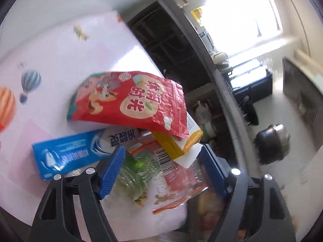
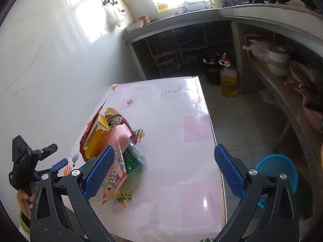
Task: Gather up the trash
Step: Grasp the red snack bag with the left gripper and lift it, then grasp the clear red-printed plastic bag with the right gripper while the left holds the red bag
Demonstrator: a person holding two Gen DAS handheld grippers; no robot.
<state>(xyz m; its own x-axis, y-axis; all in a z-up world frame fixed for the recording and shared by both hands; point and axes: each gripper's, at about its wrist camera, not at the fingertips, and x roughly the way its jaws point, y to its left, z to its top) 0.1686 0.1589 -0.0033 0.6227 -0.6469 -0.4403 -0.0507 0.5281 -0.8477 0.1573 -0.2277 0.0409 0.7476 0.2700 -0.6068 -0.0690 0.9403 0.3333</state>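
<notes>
- On the pink surface [image 2: 181, 141], near its left edge by the wall, lies the trash pile [image 2: 113, 141]: red snack bag [image 1: 129, 102], yellow box [image 1: 177, 143], blue box [image 1: 66, 155], green bottle [image 1: 133, 173].
- Left gripper [image 1: 161, 167] stands wide over the green bottle, empty.
- Right gripper [image 2: 163, 173] hangs wide, empty, right of the pile.
- Advice: centre the left gripper's jaws on one item, clear of the crinkly wrappers, before closing.

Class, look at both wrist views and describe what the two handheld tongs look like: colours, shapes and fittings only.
Both tongs are alike. The left tongs and the right tongs each have two black, triangular cut-out arms with round silver bolts at the joints. Each finger carries a blue pad with a fine ribbed or mesh texture. In the right wrist view, the left tongs' black handle body shows; no cables or sleeves are visible.
</notes>
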